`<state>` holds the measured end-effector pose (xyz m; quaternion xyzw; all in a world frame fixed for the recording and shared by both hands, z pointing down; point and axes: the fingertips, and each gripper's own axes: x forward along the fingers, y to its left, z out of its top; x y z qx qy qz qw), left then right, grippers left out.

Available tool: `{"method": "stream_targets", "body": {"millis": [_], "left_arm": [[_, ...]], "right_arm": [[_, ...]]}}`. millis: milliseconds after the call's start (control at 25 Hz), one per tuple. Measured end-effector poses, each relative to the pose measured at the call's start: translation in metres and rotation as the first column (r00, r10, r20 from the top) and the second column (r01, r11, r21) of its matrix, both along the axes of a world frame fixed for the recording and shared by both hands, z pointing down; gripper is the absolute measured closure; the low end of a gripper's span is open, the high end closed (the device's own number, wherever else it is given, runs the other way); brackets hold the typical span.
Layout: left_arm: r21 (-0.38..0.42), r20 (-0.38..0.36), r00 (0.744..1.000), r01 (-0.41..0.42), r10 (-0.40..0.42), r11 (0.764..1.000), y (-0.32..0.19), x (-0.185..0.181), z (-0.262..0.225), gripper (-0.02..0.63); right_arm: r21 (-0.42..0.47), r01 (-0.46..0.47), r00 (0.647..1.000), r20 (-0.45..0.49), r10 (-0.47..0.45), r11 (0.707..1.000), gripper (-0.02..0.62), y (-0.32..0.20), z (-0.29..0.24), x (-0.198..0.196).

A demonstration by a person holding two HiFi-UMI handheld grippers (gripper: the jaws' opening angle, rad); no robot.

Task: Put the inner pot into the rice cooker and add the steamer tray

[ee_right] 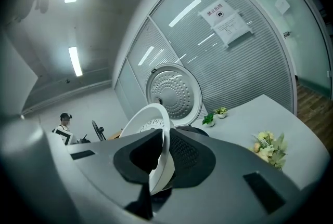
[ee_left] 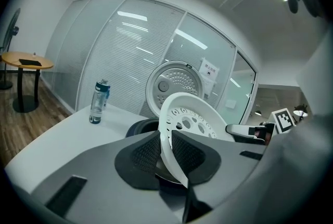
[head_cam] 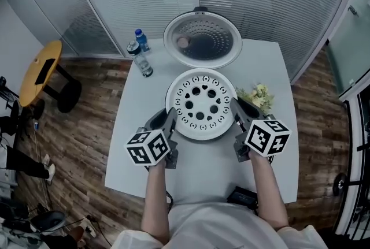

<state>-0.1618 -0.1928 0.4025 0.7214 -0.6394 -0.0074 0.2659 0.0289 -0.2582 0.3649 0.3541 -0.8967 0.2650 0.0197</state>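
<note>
The white steamer tray (head_cam: 201,104), round and full of holes, hangs mid-counter (head_cam: 202,170) over the dark rice cooker (ee_left: 139,127), whose lid (head_cam: 202,38) stands open. My left tongs (head_cam: 171,122) and right tongs (head_cam: 236,113), nearly closed, pinch its thin rim on opposite sides. I judge I'm adding the tray; next I should lower it level and let go.

A square white table (head_cam: 139,126) stands on a brown wooden floor (head_cam: 87,126). At the far edge of the table, in the middle, stands a dark round rice cooker (head_cam: 202,40) with its perforated lid open and upright. Left of it, a clear plastic bottle with a blue cap (head_cam: 141,40) and a clear bottle with a dark cap (head_cam: 140,60) stand just beside each other. On the right side lies a bunch of pale yellow flowers with green leaves (head_cam: 258,97). A flat black object (head_cam: 243,197) is at the near edge; I cannot tell what it is.
</note>
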Motion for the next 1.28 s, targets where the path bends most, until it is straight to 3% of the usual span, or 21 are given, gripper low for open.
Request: {"method": "stream_targets", "body": {"millis": [720,1280], "left_arm": [[0.001,-0.019,1.0,-0.01,0.01,1.0,-0.021,-0.013,0.014,0.537],[-0.032,0.074,0.997,-0.025,0.028,0.999,-0.028,-0.013,0.03,0.532]], "right_arm": [[-0.006,-0.005,1.0,0.003,0.005,1.0,0.541,-0.023,0.015,-0.014],[-0.006,-0.016,0.997,-0.074,0.016,1.0,0.54,-0.028,0.038,-0.015]]}}
